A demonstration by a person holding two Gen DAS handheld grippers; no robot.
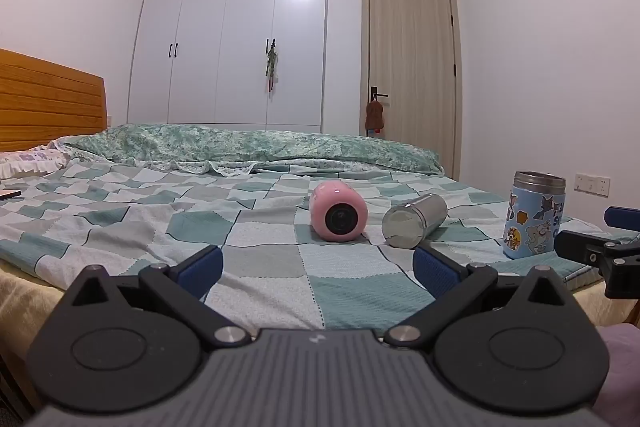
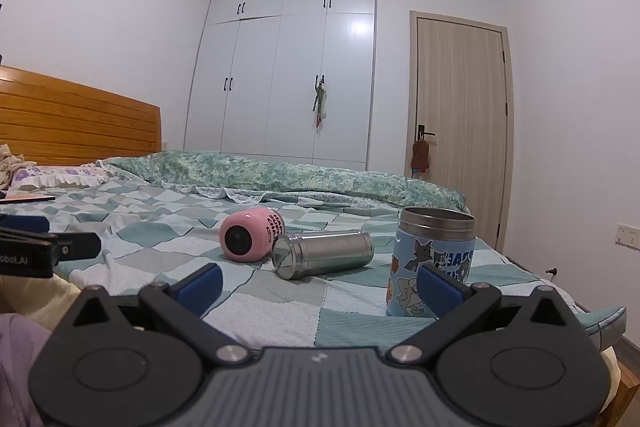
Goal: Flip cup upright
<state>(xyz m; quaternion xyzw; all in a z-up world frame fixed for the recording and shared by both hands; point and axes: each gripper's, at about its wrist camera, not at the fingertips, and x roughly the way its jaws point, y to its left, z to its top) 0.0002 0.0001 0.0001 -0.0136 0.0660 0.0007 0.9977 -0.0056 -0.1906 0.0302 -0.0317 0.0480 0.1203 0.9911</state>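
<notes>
Both the left tongs and right tongs are wide open, holding nothing. The steel cup lies sideways near the bed's front edge, beside the pink cup; it looks rigid, light, slippery, so grip mid-body.

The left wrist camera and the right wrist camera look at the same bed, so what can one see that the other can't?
Only the left wrist view shows the right tool at its edge, beside the upright blue cartoon cup.

Only the right wrist view shows the left tool at its edge, black lettering on the pink cup's side, and a small black thing on the floor by the wall.

Both show the pink cup and the steel cup lying on their sides on the checkered bedspread, plus the white wardrobe and wooden door. Both tools are open and empty.
</notes>
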